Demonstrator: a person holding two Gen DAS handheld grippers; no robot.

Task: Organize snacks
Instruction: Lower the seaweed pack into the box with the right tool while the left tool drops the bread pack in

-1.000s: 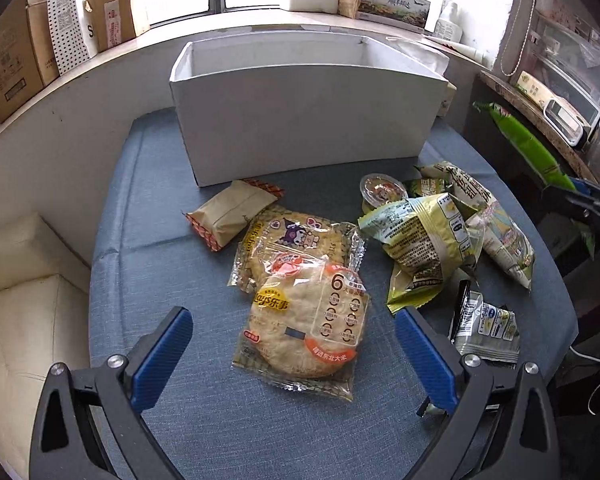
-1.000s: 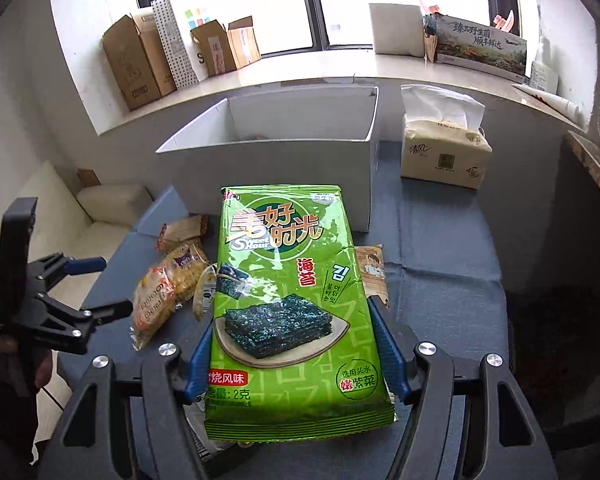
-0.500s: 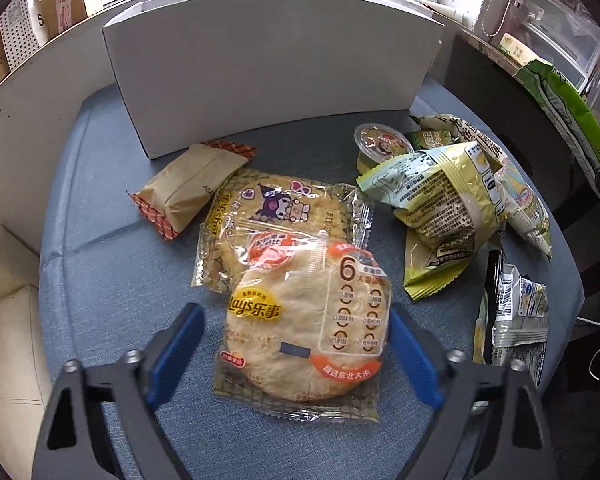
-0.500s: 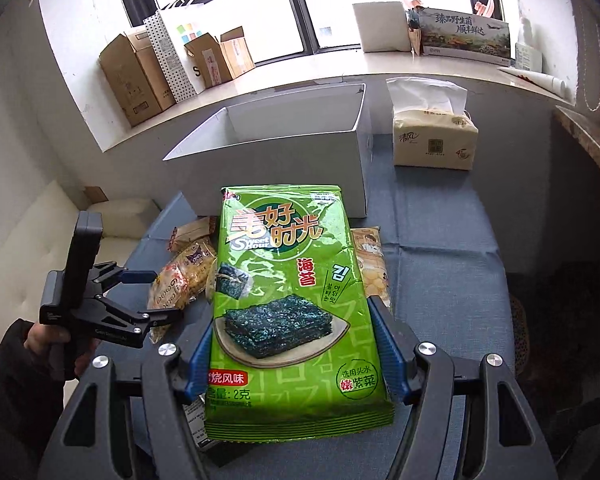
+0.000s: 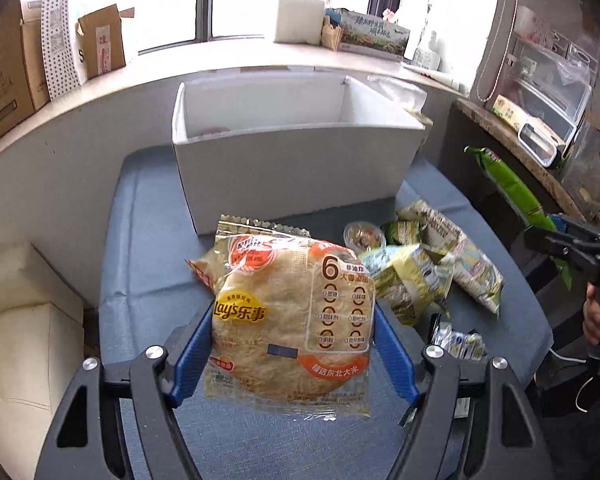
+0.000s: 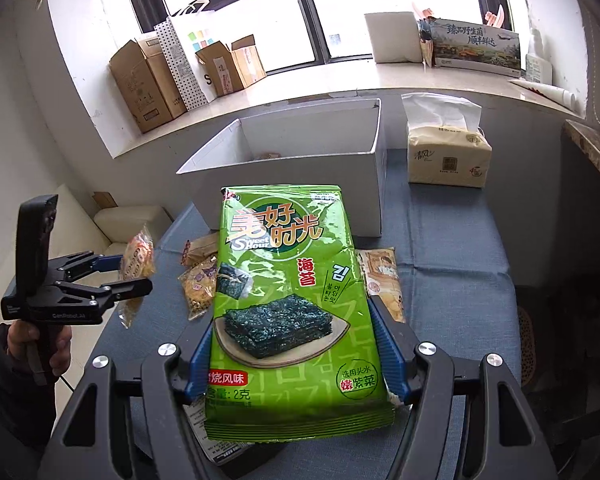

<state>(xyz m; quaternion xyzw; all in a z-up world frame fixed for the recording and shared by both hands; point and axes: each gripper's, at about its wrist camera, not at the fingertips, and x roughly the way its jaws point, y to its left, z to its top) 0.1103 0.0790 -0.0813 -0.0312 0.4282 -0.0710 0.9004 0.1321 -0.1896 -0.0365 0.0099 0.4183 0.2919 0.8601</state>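
My left gripper (image 5: 293,344) is shut on a Lay's rice cracker pack (image 5: 291,316) and holds it above the blue table (image 5: 147,280). It also shows in the right wrist view (image 6: 137,258), held edge-on. My right gripper (image 6: 295,344) is shut on a green seaweed pack (image 6: 291,300), lifted above the table; the pack shows edge-on in the left wrist view (image 5: 512,188). An open white box (image 5: 295,160) stands at the table's back, also in the right wrist view (image 6: 300,160). Something small lies inside it.
Several snack packs (image 5: 428,272) and a jelly cup (image 5: 363,234) lie on the table's right. A cookie pack (image 6: 197,286) and a brown pack (image 6: 199,246) lie left of centre. A tissue pack (image 6: 446,152) stands right of the box. A cream sofa (image 5: 23,320) is left.
My left gripper has closed on the Lay's pack and lifted it off the table, tilting up toward the box. My right gripper keeps holding the seaweed pack, nearly still.
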